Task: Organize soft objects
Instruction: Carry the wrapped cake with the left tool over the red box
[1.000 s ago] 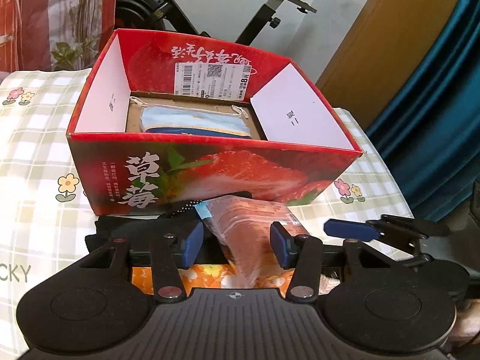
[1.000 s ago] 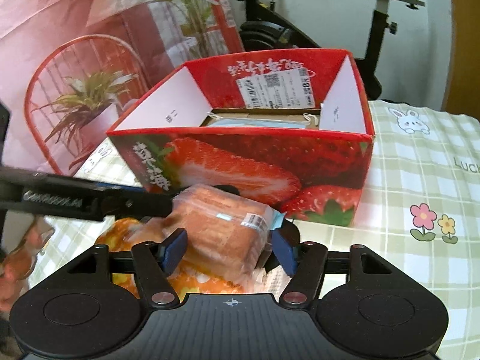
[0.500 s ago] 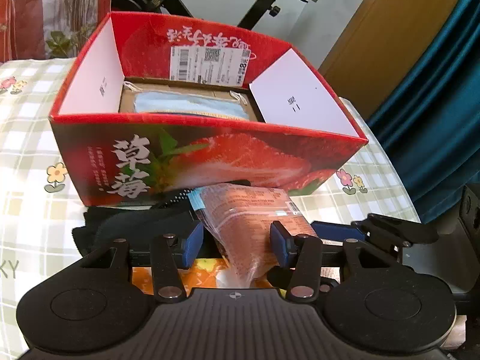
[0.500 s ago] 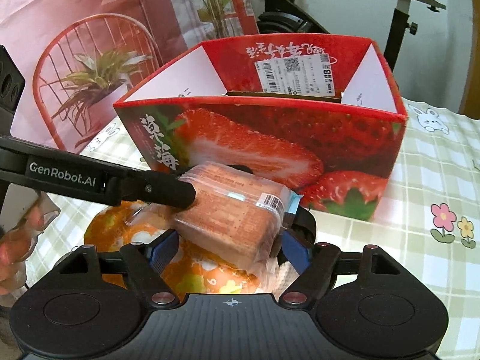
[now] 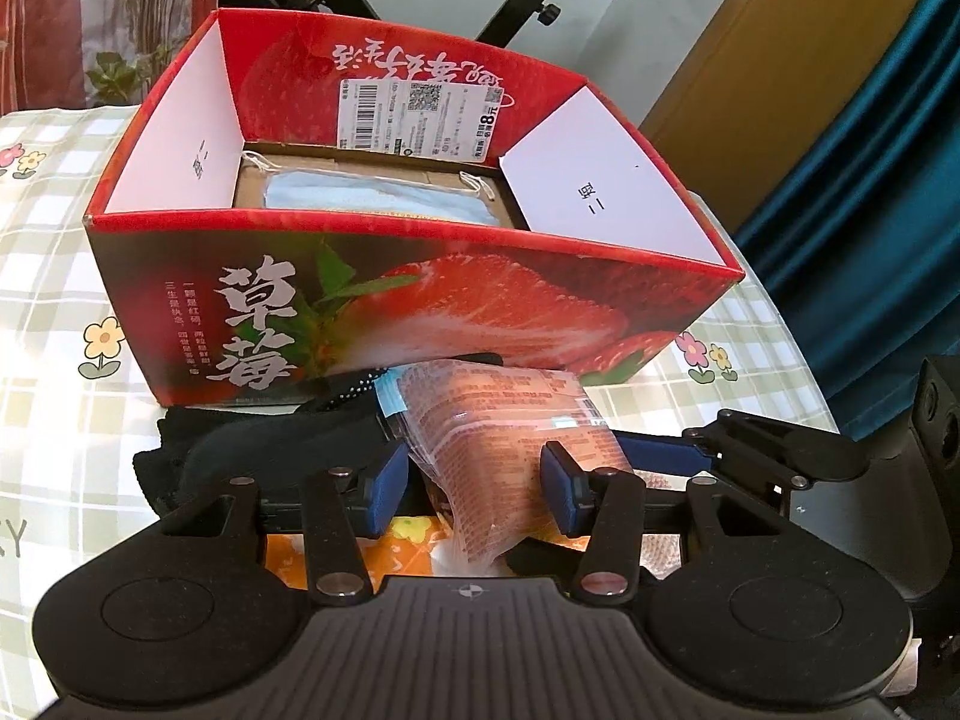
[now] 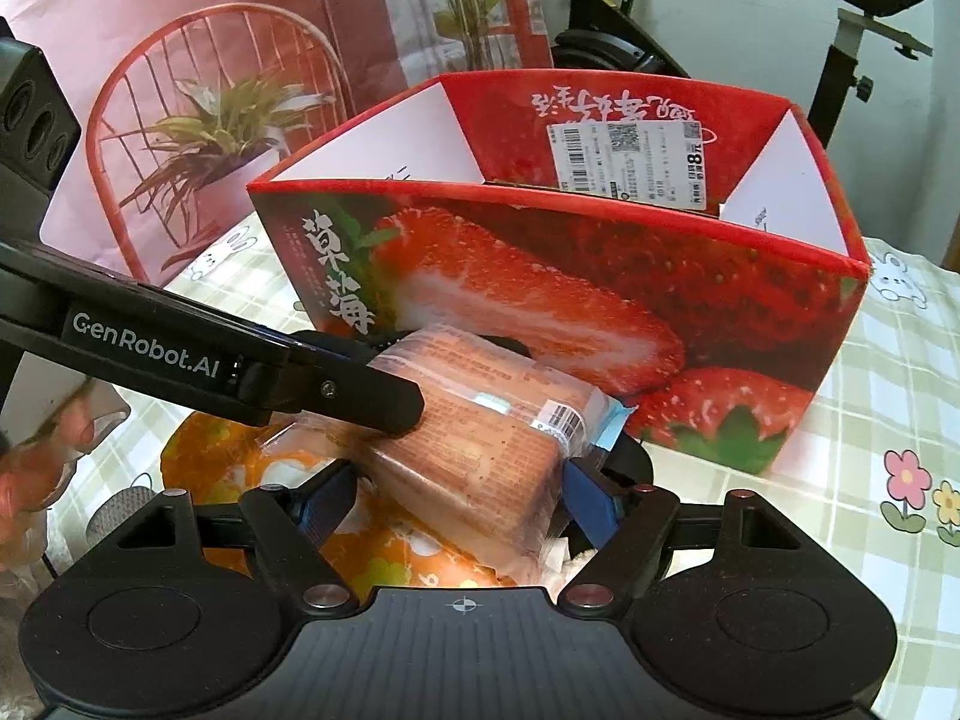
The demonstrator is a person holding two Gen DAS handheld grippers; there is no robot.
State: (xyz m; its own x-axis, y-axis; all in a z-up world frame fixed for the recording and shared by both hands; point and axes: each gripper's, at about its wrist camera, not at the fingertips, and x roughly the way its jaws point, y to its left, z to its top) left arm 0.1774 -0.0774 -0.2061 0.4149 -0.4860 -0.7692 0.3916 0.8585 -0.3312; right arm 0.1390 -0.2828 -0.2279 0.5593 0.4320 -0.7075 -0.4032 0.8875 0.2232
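Note:
A clear-wrapped pack of brown bread (image 5: 492, 438) lies in front of the red strawberry box (image 5: 420, 312). My left gripper (image 5: 475, 486) is shut on the pack, whose wrapper is pinched between the blue pads. In the right wrist view one left finger (image 6: 336, 384) lies across the top of the pack (image 6: 480, 456). My right gripper (image 6: 459, 498) straddles the same pack with its jaws spread; a gap shows at its left pad, so it is open. Blue face masks (image 5: 378, 198) lie flat on the box floor. A black fabric item (image 5: 258, 450) lies under my left fingers.
An orange flowered cloth (image 6: 210, 456) lies under the bread pack. The checked tablecloth (image 6: 900, 396) runs right of the box (image 6: 570, 300). An exercise bike (image 6: 864, 18) stands behind the table and a teal curtain (image 5: 870, 210) hangs at the right.
The right jaws have spread off the bread pack, and the right gripper has sunk lower and closer to the box. The left gripper keeps its grip and has hardly moved.

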